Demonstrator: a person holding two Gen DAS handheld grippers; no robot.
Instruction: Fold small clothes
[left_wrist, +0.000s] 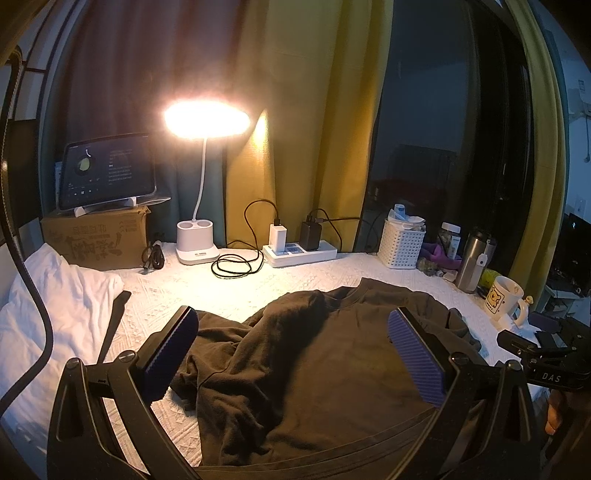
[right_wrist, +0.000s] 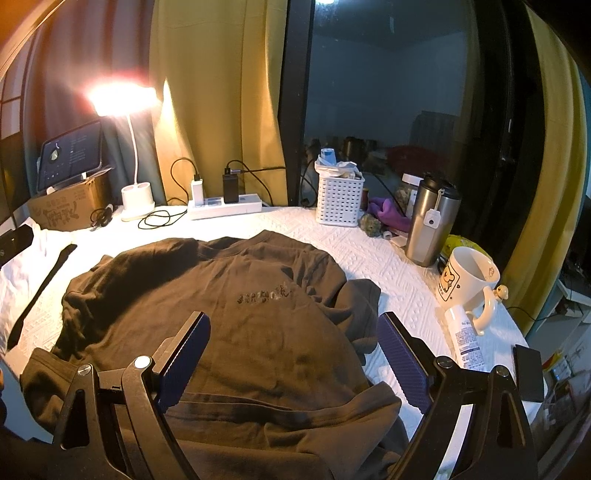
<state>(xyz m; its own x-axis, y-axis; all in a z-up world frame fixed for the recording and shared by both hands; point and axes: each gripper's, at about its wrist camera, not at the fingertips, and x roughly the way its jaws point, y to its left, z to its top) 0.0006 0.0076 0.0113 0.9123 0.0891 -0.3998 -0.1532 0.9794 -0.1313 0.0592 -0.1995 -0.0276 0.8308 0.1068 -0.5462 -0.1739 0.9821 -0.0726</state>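
A dark brown T-shirt lies rumpled on the white textured cloth, neck toward the window. In the right wrist view the same T-shirt shows a small printed logo on its chest and its right sleeve bunched up. My left gripper hangs open above the shirt's left half, blue ribbed pads wide apart with nothing between them. My right gripper is likewise open over the shirt's lower middle, holding nothing. Part of the right gripper's body shows at the right edge of the left wrist view.
A lit desk lamp, tablet on a cardboard box, power strip with chargers and cables line the back. White basket, steel tumbler, mug, tube and phone crowd the right. White cloth lies left.
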